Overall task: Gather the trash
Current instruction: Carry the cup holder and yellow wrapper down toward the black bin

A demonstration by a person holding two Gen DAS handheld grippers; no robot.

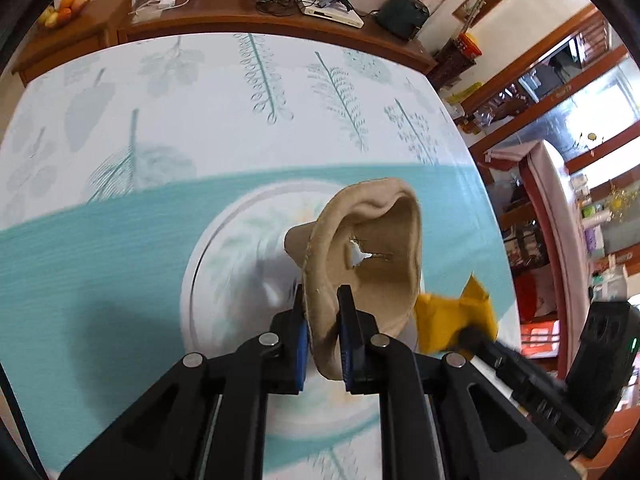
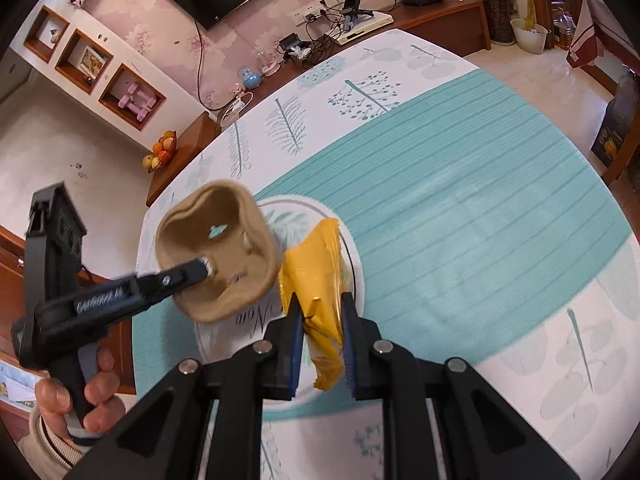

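Left gripper (image 1: 322, 304) jaws pinch cup holder (image 1: 376, 248) (angled downward).

You had bright, even daylight in both views. In the left wrist view the strongest light came from the window (image 1: 596, 116) at the right, which was blown out to white glare. A soft dark shadow (image 1: 108, 320) lay on the tablecloth (image 1: 120, 120) at lower left. The white plate (image 1: 224, 248) and the cloth's leaf print were smeared by motion blur, while the far sideboard (image 1: 240, 20) stayed fairly sharp. Both fisheye pictures bent straight edges strongly toward the rims, and black vignette filled every corner. The right wrist view's floor (image 2: 560, 68) showed a pale sheen.
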